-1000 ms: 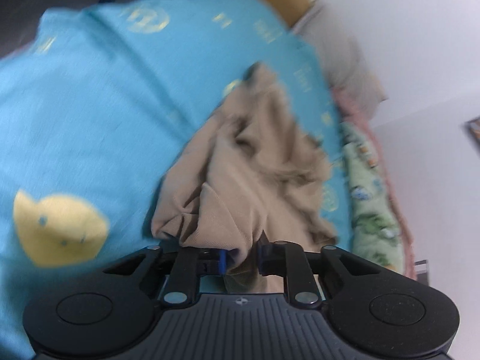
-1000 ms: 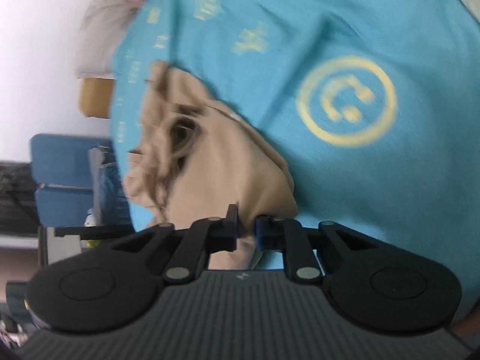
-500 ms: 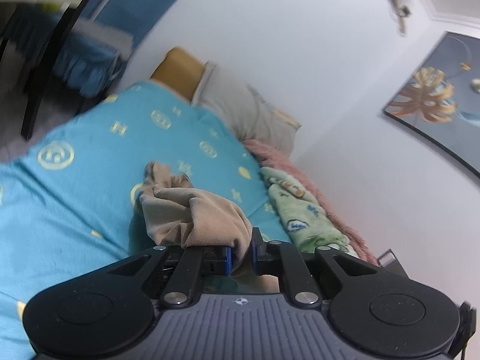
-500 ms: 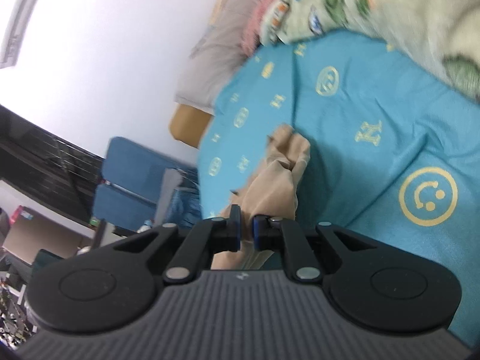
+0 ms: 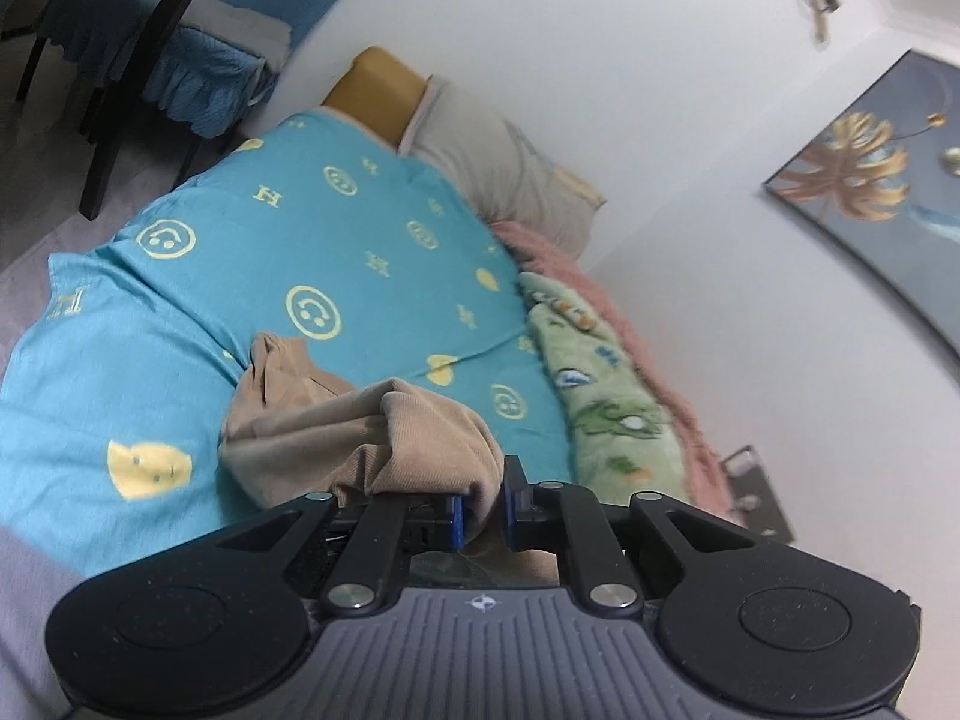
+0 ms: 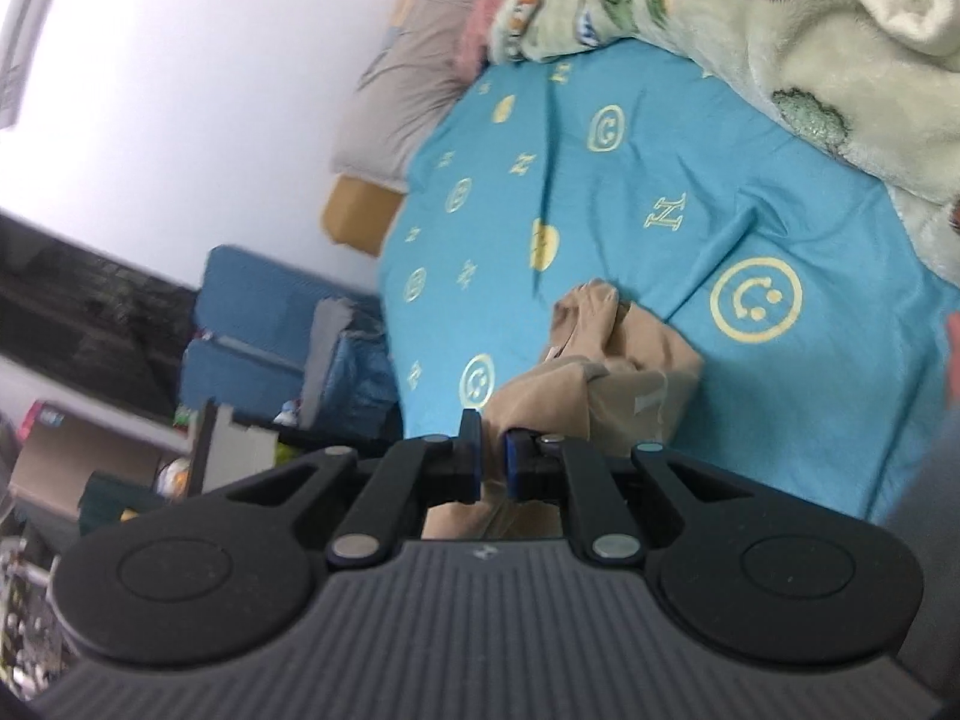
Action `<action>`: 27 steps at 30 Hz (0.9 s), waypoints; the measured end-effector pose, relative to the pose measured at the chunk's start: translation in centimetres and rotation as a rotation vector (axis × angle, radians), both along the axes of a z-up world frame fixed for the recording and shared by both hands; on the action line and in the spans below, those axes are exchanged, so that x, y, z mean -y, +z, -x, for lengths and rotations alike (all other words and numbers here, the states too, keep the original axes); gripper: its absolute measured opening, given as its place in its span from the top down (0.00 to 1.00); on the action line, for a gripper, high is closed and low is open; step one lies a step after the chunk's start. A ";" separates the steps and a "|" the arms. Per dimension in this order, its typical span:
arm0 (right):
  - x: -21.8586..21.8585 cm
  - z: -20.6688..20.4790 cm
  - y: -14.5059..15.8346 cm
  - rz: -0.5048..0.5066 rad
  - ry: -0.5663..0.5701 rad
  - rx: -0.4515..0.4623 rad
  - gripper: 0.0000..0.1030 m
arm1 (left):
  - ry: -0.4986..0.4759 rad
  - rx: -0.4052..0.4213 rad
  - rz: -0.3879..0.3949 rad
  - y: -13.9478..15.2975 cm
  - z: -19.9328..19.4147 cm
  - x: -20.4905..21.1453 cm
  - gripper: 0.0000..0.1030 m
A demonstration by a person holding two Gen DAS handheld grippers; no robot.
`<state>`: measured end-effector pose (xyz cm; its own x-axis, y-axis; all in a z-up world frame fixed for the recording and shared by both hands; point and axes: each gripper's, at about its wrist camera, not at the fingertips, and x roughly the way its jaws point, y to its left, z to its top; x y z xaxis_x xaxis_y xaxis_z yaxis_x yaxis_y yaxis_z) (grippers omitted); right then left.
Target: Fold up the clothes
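Observation:
A tan ribbed garment [image 5: 336, 420] hangs crumpled over the turquoise bedsheet [image 5: 312, 252], its far end still trailing on the sheet. My left gripper [image 5: 480, 504] is shut on a thick fold of its cloth, which bulges between the blue pads. In the right wrist view the same tan garment [image 6: 606, 372] rises from the bedsheet [image 6: 690, 180] to my right gripper [image 6: 493, 461], which is shut on a thin edge of it. Both grippers are held well above the bed.
A green patterned blanket [image 5: 606, 396] and a pink one [image 5: 576, 276] lie along the wall side. A grey pillow [image 5: 510, 174] sits at the head. A blue chair [image 5: 198, 60] and a dark table leg [image 5: 132, 84] stand off the bed; a cluttered shelf [image 6: 120, 450] is beside it.
Both grippers have risen from close over the sheet, lifting the tan garment with them. The views now take in the walls, pillow and chair; more of the garment hangs off the bed.

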<state>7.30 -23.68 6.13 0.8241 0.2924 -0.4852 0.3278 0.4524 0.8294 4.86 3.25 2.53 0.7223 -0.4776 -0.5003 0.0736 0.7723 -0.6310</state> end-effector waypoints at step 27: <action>-1.3 -21.1 -11.7 0.098 0.101 -0.237 0.87 | 0.081 -0.239 -0.167 -14.8 -23.7 0.8 0.83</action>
